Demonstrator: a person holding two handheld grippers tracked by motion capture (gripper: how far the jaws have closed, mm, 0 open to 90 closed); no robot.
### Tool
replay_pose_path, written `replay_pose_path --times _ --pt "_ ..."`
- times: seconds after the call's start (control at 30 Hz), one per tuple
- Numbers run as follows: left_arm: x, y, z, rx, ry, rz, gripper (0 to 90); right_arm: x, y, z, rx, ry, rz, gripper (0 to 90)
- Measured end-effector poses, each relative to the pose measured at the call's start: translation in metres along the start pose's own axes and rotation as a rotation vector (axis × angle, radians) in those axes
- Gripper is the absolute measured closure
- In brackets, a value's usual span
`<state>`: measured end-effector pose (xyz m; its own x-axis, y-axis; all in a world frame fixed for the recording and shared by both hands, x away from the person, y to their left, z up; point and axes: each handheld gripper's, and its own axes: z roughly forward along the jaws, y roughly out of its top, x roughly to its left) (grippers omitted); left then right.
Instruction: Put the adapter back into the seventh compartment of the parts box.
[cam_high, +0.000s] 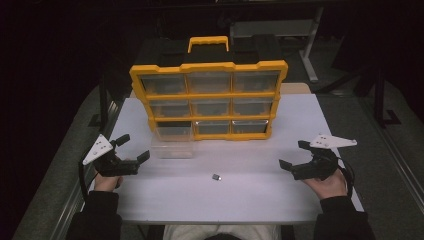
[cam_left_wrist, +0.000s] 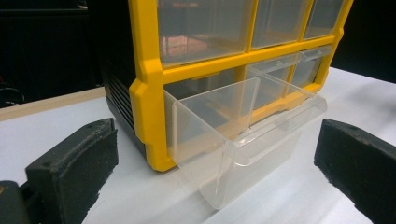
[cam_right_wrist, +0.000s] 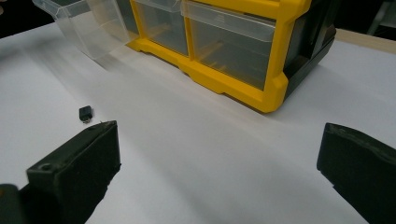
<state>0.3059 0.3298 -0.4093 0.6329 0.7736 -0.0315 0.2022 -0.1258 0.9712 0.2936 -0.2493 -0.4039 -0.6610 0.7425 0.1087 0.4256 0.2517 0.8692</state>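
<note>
A yellow and black organiser (cam_high: 210, 100) with clear drawers stands upright at the back of the white table (cam_high: 250, 195). Its bottom-left clear drawer (cam_high: 172, 141) is pulled far out; in the left gripper view this drawer (cam_left_wrist: 238, 140) looks empty. A small black part (cam_high: 216, 177) lies on the table in front, also seen as a black part (cam_right_wrist: 85, 113) in the right gripper view. My left gripper (cam_high: 132, 148) rests open at the table's left, facing the drawer. At the table's right my right gripper (cam_high: 295, 156) stands open, nothing between its jaws.
The organiser's yellow handle (cam_high: 208, 44) sticks up at the back. Dark floor and a table leg (cam_high: 310, 50) lie beyond. The person's forearms in dark sleeves (cam_high: 95, 215) come in from the bottom edge.
</note>
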Motion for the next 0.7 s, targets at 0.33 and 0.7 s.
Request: replay_pose_path --times 0.33,0.7 --pt "0.0007 -0.0002 0.0001 0.0 0.008 -0.002 0.0 0.0001 -0.0005 0.0014 0.011 0.004 -0.007 0.0" --pt "0.0002 -0.0004 0.0002 0.002 0.012 0.0 0.0 0.0025 0.0007 0.0041 0.035 0.009 -0.021 0.0"
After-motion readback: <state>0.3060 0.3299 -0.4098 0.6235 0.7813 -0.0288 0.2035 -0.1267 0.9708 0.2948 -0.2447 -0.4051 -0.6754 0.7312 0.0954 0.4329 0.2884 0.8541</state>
